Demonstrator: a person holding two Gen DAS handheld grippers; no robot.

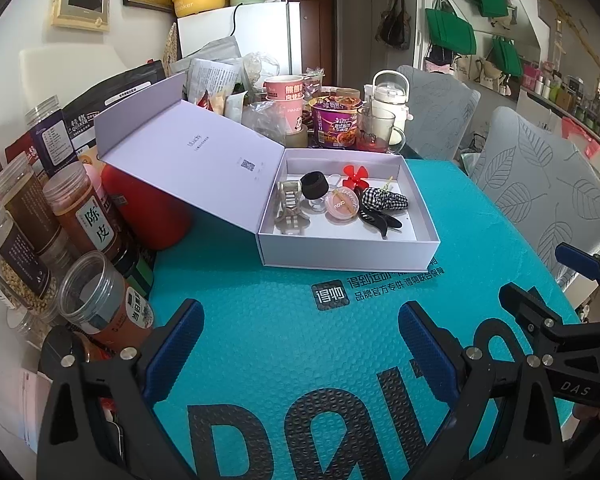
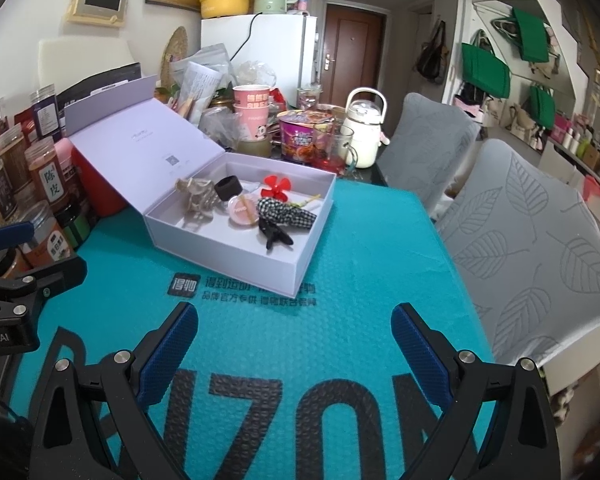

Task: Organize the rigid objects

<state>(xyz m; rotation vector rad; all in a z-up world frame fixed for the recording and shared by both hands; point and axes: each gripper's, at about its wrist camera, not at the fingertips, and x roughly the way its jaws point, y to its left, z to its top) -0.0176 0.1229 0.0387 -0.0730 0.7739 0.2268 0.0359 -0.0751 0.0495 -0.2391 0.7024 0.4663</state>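
Blue-padded fingers of the left gripper (image 1: 300, 346) stand wide apart and hold nothing, hovering over the teal bubble mailer (image 1: 284, 344) printed with large black letters. Just off its right finger, the right gripper (image 1: 540, 276) pokes into the left wrist view. From its own camera, the right gripper (image 2: 294, 346) is likewise spread wide and empty above the same mailer (image 2: 300, 336), with the left gripper (image 2: 16, 256) visible beyond its left finger.

Straight ahead of both pairs of jaws, resting on the mailer, sits the open white gift box (image 1: 344, 254), its lid (image 1: 188, 160) folded back to the left and leaning on a red container (image 1: 148, 212). Inside the box lie a beige hair claw (image 1: 291, 208), a black ring-shaped cap (image 1: 314, 186), a round pink compact (image 1: 342, 209), a red flower-shaped piece (image 1: 355, 177), a black-and-white gingham hair clip (image 1: 382, 199) and a black hair claw (image 1: 380, 221), all crowded toward the far and middle part of the tray.

Left of the left jaws stand clear plastic jars (image 1: 88, 296) of dried goods. Beyond the box are a purple instant noodle bowl (image 1: 334, 124), pink paper cups (image 1: 284, 96), a glass mug (image 1: 380, 130) and a white kettle (image 1: 390, 100). To the right stand two grey leaf-patterned chairs (image 1: 540, 184); farthest back is a white fridge (image 1: 240, 36).
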